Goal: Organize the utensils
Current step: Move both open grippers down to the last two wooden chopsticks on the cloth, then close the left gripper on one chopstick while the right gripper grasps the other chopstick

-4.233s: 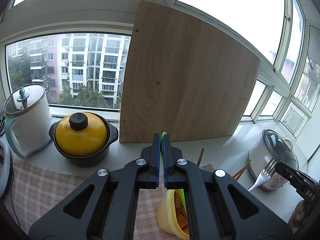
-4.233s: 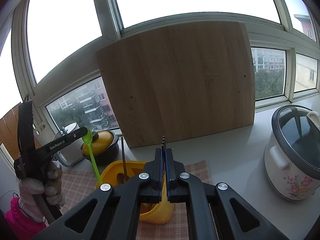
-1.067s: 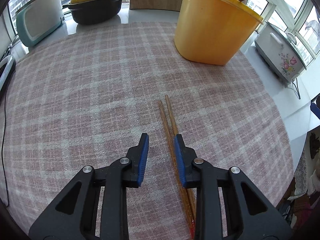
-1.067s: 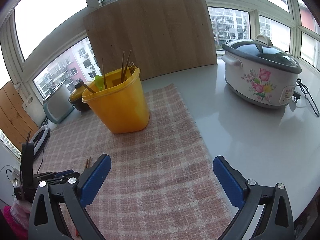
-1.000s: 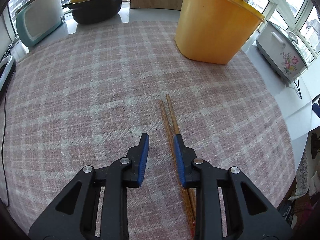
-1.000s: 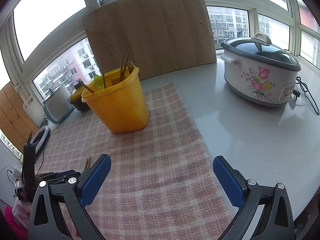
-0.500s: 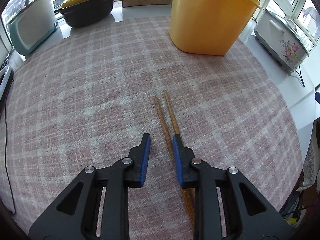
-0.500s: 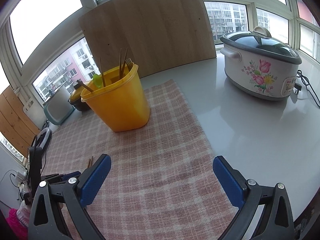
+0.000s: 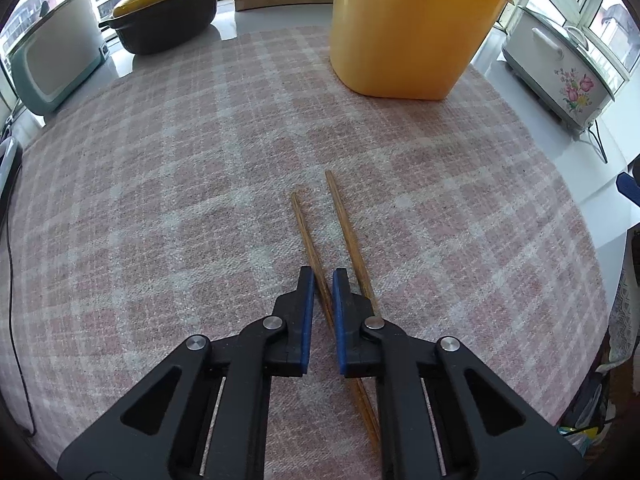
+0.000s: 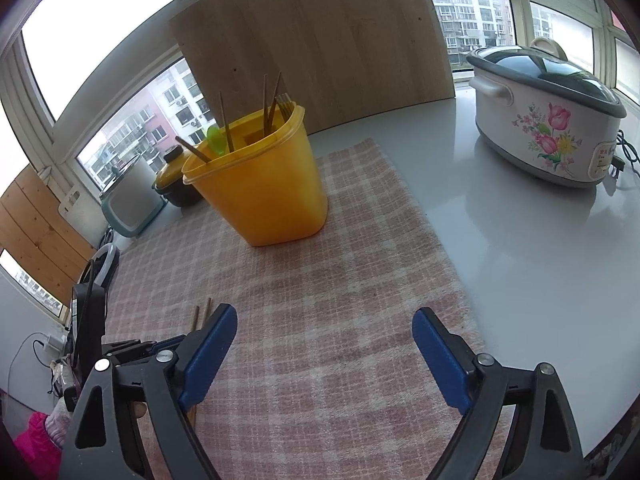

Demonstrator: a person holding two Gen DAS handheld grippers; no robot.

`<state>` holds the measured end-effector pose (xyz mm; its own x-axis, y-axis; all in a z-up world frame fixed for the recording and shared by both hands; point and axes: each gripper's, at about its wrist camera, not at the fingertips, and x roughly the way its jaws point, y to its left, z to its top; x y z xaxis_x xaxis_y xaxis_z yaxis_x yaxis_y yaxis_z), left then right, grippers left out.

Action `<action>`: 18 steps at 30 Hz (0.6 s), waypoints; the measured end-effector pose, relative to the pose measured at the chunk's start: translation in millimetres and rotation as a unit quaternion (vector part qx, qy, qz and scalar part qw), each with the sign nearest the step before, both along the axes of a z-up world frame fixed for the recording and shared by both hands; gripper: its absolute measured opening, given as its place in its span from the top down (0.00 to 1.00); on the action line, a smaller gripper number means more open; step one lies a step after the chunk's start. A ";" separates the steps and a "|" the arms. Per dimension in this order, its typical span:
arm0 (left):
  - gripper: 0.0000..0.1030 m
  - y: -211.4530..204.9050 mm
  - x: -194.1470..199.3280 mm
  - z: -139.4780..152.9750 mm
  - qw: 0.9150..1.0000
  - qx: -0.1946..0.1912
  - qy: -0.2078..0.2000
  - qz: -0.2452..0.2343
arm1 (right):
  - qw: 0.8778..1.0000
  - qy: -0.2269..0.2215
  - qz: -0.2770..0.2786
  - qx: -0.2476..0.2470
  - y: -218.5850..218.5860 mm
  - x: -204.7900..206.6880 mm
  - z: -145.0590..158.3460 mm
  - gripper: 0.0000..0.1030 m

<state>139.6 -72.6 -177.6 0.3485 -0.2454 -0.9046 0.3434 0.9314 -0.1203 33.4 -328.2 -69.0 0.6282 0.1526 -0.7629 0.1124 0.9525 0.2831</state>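
Two wooden chopsticks lie on the pink checked mat (image 9: 160,184). My left gripper (image 9: 320,280) is low over them, its jaws narrowed around the left chopstick (image 9: 306,232); a small gap still shows at each pad. The right chopstick (image 9: 344,224) runs just outside the right finger. The yellow utensil bin (image 9: 408,28) stands beyond; in the right wrist view the bin (image 10: 264,188) holds chopsticks, a fork and a green spoon (image 10: 214,138). My right gripper (image 10: 324,332) is wide open and empty above the mat's near right part.
A floral slow cooker (image 10: 548,120) sits on the white counter at right. A yellow-lidded black pot (image 9: 164,0) and a teal-white appliance (image 9: 52,64) stand at the back left. A wooden board (image 10: 312,40) leans against the window. A cable (image 9: 12,280) runs along the mat's left edge.
My left gripper has lowered toward the mat and its jaws have closed in around the left chopstick. The two chopstick tips have spread apart. The right gripper has barely moved.
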 end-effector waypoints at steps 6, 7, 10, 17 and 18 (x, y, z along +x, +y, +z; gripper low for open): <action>0.94 15.0 -0.3 0.7 1.000 -0.014 0.007 0.016 | 0.997 0.045 0.057 0.039 32.3 17.9 -17.7 0.33; 0.94 17.6 -0.6 0.9 1.000 -0.018 0.008 0.020 | 0.995 0.055 0.066 0.043 39.2 21.3 -23.0 0.38; 0.94 28.0 -1.4 1.4 0.999 -0.027 0.012 0.033 | 0.989 0.091 0.095 0.064 58.1 35.9 -38.8 0.54; 0.95 56.9 -2.4 2.4 0.996 -0.054 0.021 0.067 | 0.972 0.161 0.147 0.086 108.3 70.0 -68.5 0.65; 0.95 60.5 -3.3 2.1 0.996 -0.056 0.021 0.072 | 0.970 0.172 0.151 0.085 115.9 74.7 -72.5 0.65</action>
